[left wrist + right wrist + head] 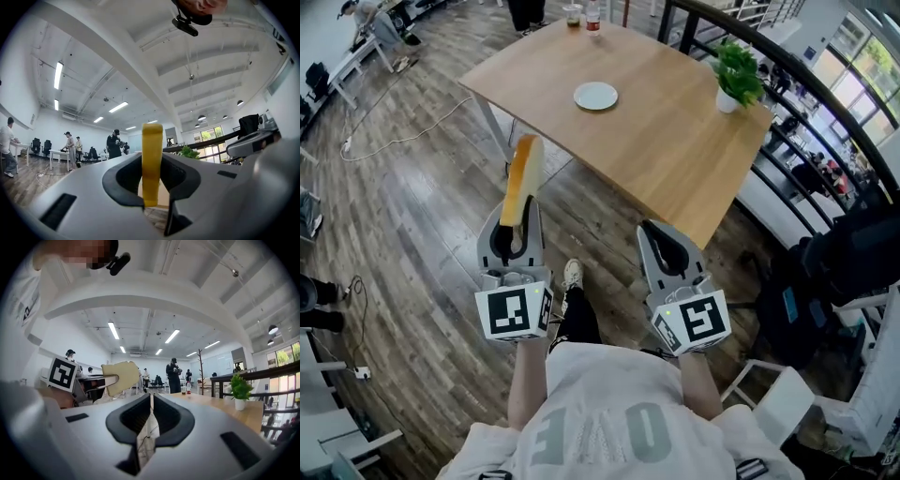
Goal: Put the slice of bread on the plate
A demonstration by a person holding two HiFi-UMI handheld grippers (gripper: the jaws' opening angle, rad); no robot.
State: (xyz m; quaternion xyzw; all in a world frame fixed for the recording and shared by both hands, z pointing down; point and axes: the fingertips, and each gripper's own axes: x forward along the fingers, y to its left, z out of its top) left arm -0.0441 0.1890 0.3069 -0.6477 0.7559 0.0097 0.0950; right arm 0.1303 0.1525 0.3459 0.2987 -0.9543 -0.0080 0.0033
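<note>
Tan, yellow-crusted slice of bread (pixel 523 178), upright on edge with long axis rising forward, clenched in jaws of left gripper (pixel 518 217), short of near corner of light wooden table (pixel 675 150); small round white plate (pixel 595 96) well ahead, slightly rightward, on tabletop; right gripper (pixel 664 239) alongside, jaws closed, empty.

On your white T-shirt (pixel 614 394) you can read large grey letters, upside down from your head view: "OVE". The label on the small red-banded bottle (pixel 593 21) is too small to read.
</note>
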